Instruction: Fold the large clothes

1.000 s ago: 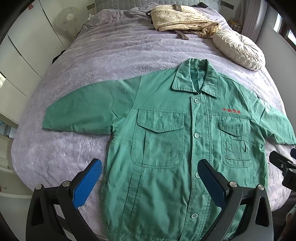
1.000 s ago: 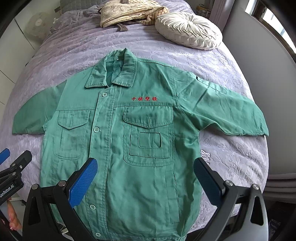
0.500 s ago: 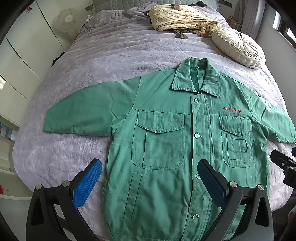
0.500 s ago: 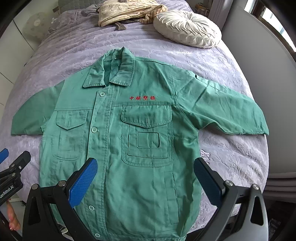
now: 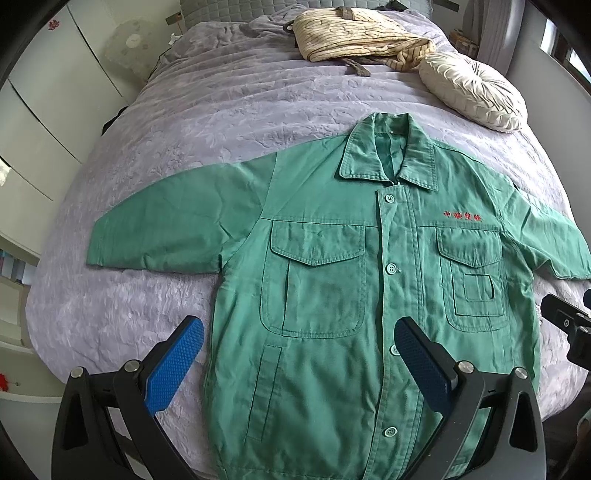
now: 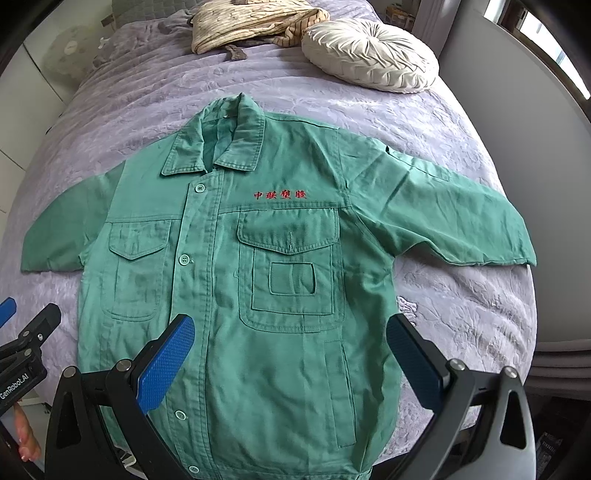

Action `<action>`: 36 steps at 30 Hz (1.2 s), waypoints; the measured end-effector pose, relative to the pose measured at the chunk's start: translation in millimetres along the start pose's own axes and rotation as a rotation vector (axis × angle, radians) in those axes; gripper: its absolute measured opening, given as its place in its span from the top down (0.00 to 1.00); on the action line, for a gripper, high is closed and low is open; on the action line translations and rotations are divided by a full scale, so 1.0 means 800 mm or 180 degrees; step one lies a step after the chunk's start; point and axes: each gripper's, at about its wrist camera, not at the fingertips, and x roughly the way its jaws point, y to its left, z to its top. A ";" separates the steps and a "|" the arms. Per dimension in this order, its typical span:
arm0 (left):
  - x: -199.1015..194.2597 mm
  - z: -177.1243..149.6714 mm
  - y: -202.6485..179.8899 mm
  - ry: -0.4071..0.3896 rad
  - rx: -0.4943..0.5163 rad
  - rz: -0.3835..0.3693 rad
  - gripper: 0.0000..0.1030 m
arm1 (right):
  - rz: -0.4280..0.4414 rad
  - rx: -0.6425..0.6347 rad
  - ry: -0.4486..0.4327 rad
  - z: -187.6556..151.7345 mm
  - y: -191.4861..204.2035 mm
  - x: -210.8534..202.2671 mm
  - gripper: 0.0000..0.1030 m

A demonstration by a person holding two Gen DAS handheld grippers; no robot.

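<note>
A green button-front work jacket (image 5: 332, 295) with red embroidered characters (image 6: 280, 194) on its chest lies face up and spread flat on the lilac quilted bedspread (image 5: 221, 122), collar toward the headboard, both short sleeves stretched out sideways. The left gripper (image 5: 299, 363) hangs above the hem with its blue pads spread wide and nothing between them; the right gripper (image 6: 290, 360) hovers the same way over the other half, jaws apart and empty.

No fold looks started yet, so the risks lie ahead. The cloth is stiff and layered at the 2 chest pockets (image 6: 291, 269), so a pinch there may catch only the flap and leave the body behind. A pinch pressed too deep could snag the bedspread along with the jacket and drag it. The right sleeve (image 6: 450, 218) reaches close to the bed's edge, and a careless pull could slide it off. The round cream pleated cushion (image 6: 369, 55) and the striped beige blanket (image 6: 251, 22) sit well apart, out of harm's way.
</note>
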 end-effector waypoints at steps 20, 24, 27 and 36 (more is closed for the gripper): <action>0.000 0.000 -0.002 0.0020 0.0004 0.0035 0.00 | -0.0009 0.0014 -0.0002 0.000 0.000 -0.001 0.00; 0.001 0.000 -0.003 0.0031 -0.0011 0.0051 0.00 | 0.0016 -0.0014 0.0001 0.002 0.000 -0.001 0.00; 0.001 0.000 -0.006 0.0042 -0.0023 0.0035 0.00 | 0.0056 -0.0029 0.0005 0.003 0.000 0.002 0.00; 0.015 -0.008 0.014 0.0210 -0.0514 -0.0227 0.00 | 0.0308 -0.0200 0.0048 0.014 -0.011 0.024 0.00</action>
